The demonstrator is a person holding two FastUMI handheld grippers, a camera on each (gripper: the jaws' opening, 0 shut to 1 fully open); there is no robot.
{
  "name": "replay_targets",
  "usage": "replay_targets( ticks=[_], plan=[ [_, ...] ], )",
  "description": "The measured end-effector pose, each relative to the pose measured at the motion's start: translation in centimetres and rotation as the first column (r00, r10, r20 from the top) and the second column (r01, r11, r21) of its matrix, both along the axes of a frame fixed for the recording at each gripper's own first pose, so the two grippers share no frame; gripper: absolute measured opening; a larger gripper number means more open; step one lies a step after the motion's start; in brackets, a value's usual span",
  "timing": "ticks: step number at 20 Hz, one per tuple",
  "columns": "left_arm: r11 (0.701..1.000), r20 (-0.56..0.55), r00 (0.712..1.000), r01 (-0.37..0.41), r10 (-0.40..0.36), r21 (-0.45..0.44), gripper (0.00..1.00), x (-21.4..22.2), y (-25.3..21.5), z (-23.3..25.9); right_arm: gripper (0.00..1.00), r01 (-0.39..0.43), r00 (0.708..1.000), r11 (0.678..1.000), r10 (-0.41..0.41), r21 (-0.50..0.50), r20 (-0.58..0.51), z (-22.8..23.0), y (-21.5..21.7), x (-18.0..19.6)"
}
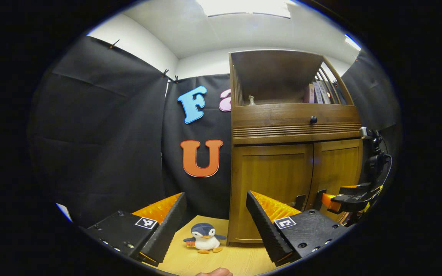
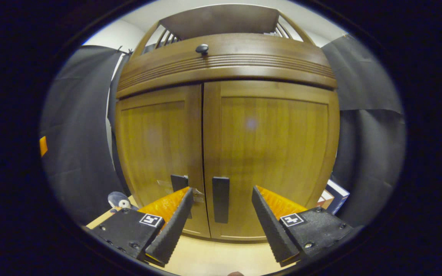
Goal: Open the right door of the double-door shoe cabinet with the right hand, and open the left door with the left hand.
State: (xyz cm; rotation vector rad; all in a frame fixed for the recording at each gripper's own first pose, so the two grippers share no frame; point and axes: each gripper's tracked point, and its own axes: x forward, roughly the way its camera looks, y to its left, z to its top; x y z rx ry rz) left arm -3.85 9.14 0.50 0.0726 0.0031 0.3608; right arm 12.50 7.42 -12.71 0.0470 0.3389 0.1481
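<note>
Two doors, left door (image 2: 155, 153) and right door (image 2: 271, 153), each with one handle (image 2: 220, 199) (both shut), fill frame centre. The right gripper (image 2: 221, 226) and left gripper (image 1: 216, 226) both hold fingers apart; one penguin toy (image 1: 205, 237) sits lower centre.

Wooden shoe cabinet (image 2: 228, 69) upright; left door (image 2: 155, 153), right door (image 2: 271, 153) both closed, dark handles (image 2: 220, 199) near centre seam.

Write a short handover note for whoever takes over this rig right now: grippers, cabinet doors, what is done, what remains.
Right gripper: open, fingers either side of the right door's handle, not yet closed on it.
Left gripper: open, holding nothing, set back from the shoe cabinet, a plush penguin on the floor ahead.
Both doors, left door and right door, are shut.
Done: approach to the right handle.
Left: grip and pull the right door, then open the left door.
</note>
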Motion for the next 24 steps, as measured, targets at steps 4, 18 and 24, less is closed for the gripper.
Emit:
replay_targets(
  ticks=[4,18,24],
  plan=[
    [1.000,0.001,1.000,-0.020,0.020,-0.012,0.95,-1.7,1.1,-0.6,0.88,0.034,0.998,0.999,-0.034,-0.010,-0.045,-2.5,-0.3,2.0],
    [0.999,0.007,0.999,-0.043,0.043,0.011,0.95,-1.4,1.4,-0.1,0.43,0.051,0.991,0.998,-0.056,-0.038,-0.121,-7.0,1.1,5.9],
    [1.000,0.005,1.000,-0.027,0.027,0.008,0.94,-1.2,1.2,-0.2,0.34,0.064,0.990,0.998,-0.066,-0.014,-0.124,-7.1,1.2,5.8]
  ],
)
